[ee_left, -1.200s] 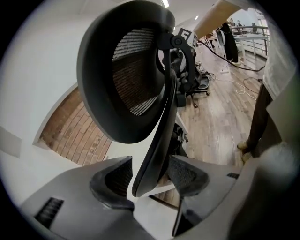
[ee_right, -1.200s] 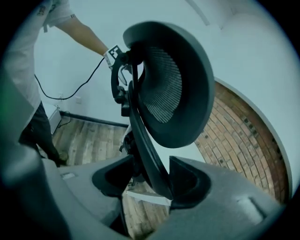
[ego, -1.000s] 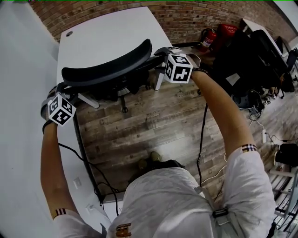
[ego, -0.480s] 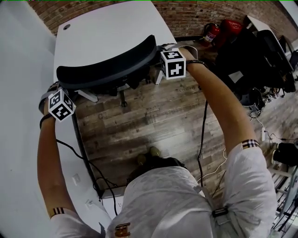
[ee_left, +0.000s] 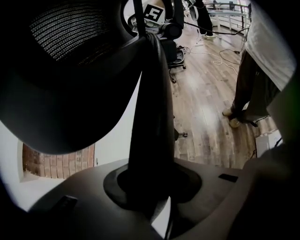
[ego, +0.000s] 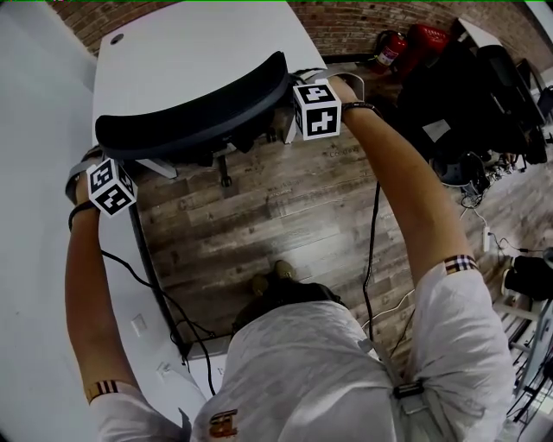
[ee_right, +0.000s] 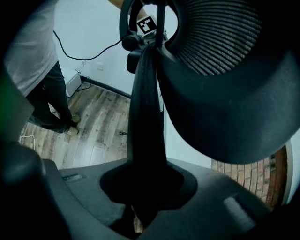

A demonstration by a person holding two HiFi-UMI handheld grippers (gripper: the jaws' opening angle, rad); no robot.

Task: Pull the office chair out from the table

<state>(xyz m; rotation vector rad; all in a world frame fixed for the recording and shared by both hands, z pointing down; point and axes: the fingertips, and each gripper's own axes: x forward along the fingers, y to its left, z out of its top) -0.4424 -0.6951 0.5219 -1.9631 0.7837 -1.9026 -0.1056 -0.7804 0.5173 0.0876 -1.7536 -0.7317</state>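
The office chair's black curved back (ego: 190, 108) stands against the white table (ego: 190, 39), its seat tucked under. My left gripper (ego: 93, 164) is at the back's left end and my right gripper (ego: 292, 97) at its right end. The left gripper view has the back's dark rim (ee_left: 150, 117) running up between the jaws of the left gripper (ee_left: 150, 190). In the right gripper view the rim (ee_right: 146, 117) sits likewise in the right gripper (ee_right: 143, 190). Both pairs of jaws have just been closing and now press on the rim. The mesh backrest (ee_right: 220, 37) fills much of both views.
Wood floor (ego: 259, 216) lies between the chair and the person's shoes (ego: 272, 280). A black cable (ego: 371, 250) hangs from the right arm. A red fire extinguisher (ego: 389, 45) and dark chairs and gear (ego: 471, 95) crowd the right. A brick wall (ego: 346, 22) is behind.
Both grippers have sunk a little onto the ends of the chair back, rolled slightly, and their jaws have closed onto its rim. The chair itself looks unmoved.
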